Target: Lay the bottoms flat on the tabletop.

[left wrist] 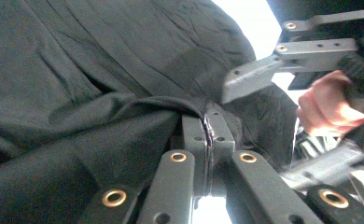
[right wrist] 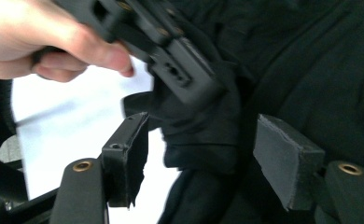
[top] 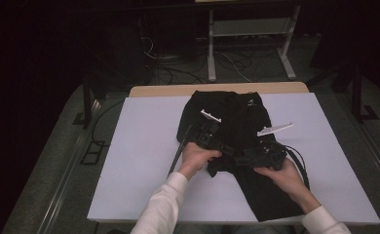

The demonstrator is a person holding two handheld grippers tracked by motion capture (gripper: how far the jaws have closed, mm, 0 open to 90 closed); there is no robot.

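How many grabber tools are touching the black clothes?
2. The left gripper is clamped shut on a fold of the black garment; the right gripper beside it has open jaws around another fold.

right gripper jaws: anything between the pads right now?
Yes. In the right gripper view a bunched fold of the black garment hangs between the right gripper pads, not yet pressed. The left gripper holds that fold from above.

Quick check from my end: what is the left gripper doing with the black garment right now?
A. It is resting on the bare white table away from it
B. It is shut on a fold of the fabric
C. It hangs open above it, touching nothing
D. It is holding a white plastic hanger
B: in the left gripper view, the left gripper has its jaws pressed together with a fold of the black garment pinched between them.
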